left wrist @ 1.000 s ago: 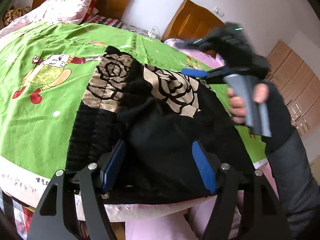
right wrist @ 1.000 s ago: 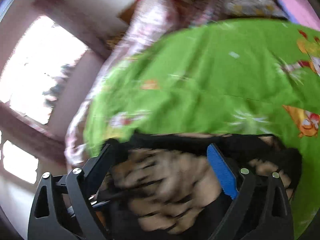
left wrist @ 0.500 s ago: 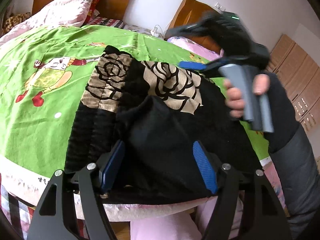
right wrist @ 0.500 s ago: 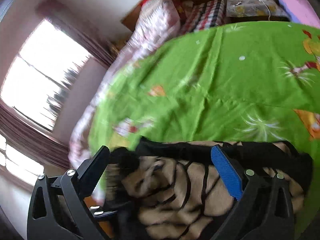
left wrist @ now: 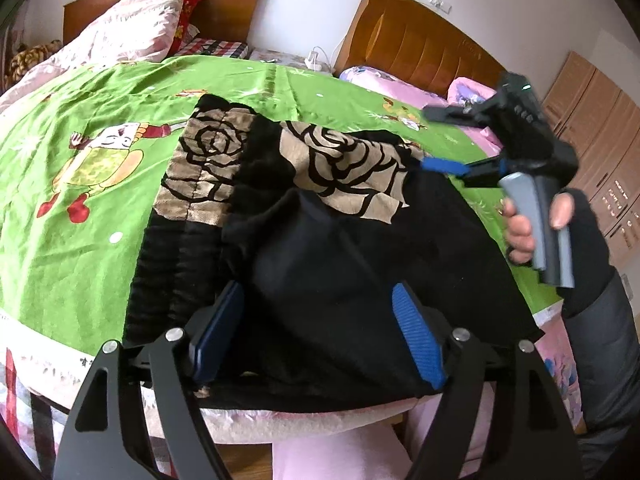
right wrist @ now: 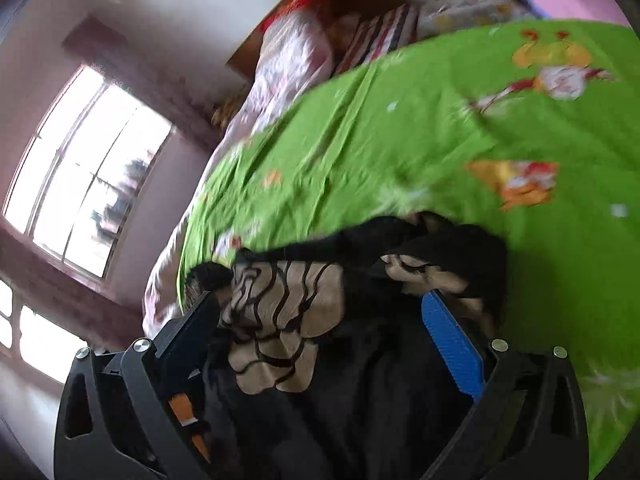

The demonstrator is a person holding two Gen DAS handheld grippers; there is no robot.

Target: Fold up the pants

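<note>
Pants (left wrist: 344, 264), one black pair with tan rose panels, lie bunched at the near edge of the green bedspread (left wrist: 80, 208). My left gripper (left wrist: 316, 332) has just been widening its jaws; black cloth sits between the pads, unpinched. My right gripper (right wrist: 320, 340) has also just been spreading, jaws wide over the rose panel. Only the left view shows my right hand (left wrist: 532, 228) on its grey handle and two headboards; only the right shows a window (right wrist: 80, 168).
</note>
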